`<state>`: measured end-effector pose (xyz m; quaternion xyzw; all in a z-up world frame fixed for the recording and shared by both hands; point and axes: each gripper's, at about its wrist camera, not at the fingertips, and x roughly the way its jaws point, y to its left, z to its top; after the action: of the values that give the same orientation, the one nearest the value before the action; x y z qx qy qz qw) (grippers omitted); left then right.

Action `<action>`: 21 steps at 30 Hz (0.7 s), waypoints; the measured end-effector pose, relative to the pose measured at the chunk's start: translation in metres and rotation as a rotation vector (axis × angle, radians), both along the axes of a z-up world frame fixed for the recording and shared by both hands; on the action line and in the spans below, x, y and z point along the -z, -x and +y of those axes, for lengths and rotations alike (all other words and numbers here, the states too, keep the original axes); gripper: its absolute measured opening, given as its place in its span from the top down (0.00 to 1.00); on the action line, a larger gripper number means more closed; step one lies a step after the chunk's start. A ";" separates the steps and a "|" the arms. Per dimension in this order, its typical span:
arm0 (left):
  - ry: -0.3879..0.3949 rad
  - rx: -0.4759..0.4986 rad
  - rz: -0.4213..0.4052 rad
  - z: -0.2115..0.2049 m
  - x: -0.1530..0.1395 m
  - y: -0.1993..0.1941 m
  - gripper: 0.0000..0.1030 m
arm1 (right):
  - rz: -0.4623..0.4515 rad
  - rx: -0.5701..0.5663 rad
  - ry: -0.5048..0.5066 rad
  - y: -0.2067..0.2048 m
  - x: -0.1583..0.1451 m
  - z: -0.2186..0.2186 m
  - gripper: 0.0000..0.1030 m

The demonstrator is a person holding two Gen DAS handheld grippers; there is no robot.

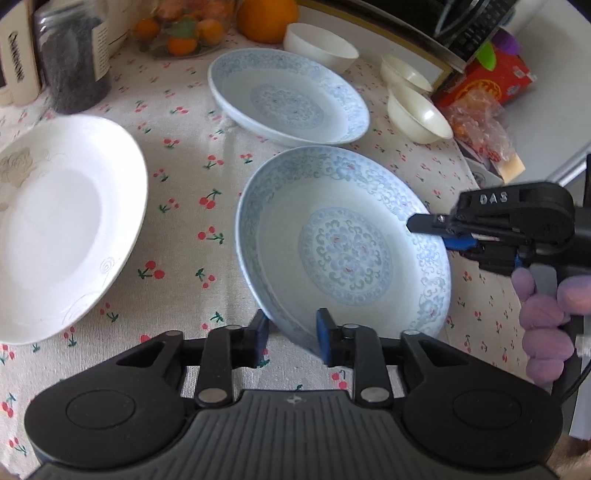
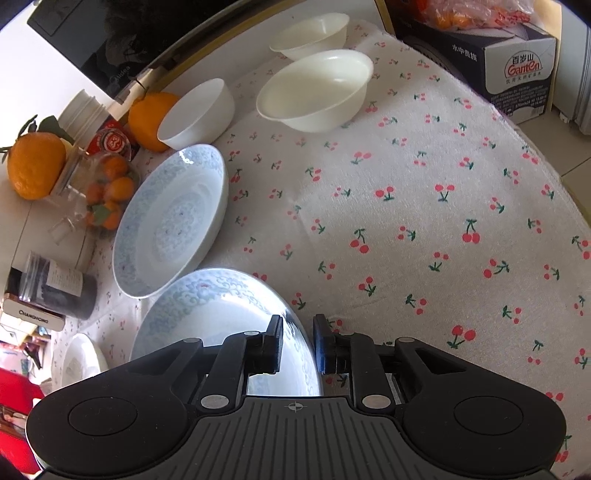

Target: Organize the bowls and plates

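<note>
A blue-patterned plate (image 1: 343, 243) is tilted above the cherry-print tablecloth, held at two rims. My left gripper (image 1: 291, 334) is shut on its near rim. My right gripper (image 1: 439, 236) grips its right rim; in the right wrist view (image 2: 297, 341) the jaws straddle the same plate (image 2: 221, 310). A second blue-patterned plate (image 1: 288, 98) (image 2: 171, 218) lies on the cloth beyond. A white plate (image 1: 62, 225) lies at left. Three white bowls (image 1: 319, 44) (image 1: 404, 72) (image 1: 419, 114) sit at the back; they also show in the right wrist view (image 2: 197, 114) (image 2: 314, 90) (image 2: 310, 35).
A dark jar (image 1: 72, 55) and a container of small oranges (image 1: 181, 31) stand at the back left, with a large orange (image 1: 267, 18). A red box (image 1: 491, 79) and snack bags (image 1: 480, 125) sit at the right table edge. A cardboard carton (image 2: 517, 70) stands beyond the table.
</note>
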<state>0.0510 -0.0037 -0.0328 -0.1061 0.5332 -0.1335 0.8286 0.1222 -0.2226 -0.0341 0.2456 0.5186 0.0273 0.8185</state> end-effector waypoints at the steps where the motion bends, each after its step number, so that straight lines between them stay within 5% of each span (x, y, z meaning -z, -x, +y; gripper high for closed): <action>1: -0.011 0.009 -0.008 -0.001 -0.002 0.001 0.69 | -0.006 -0.002 -0.005 0.000 -0.002 0.000 0.77; 11: -0.076 0.045 -0.148 -0.006 -0.026 0.010 0.19 | -0.124 -0.051 -0.040 0.005 -0.037 0.009 0.23; 15: -0.104 0.021 -0.191 -0.003 -0.035 0.011 0.06 | -0.167 -0.062 -0.004 0.008 -0.048 0.014 0.16; 21: -0.146 -0.027 -0.206 0.002 -0.047 0.001 0.01 | -0.191 -0.072 0.102 0.013 -0.061 0.022 0.13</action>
<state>0.0498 -0.0013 0.0147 -0.0383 0.4521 -0.0933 0.8862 0.1091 -0.2001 0.0264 0.1810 0.4473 0.0534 0.8743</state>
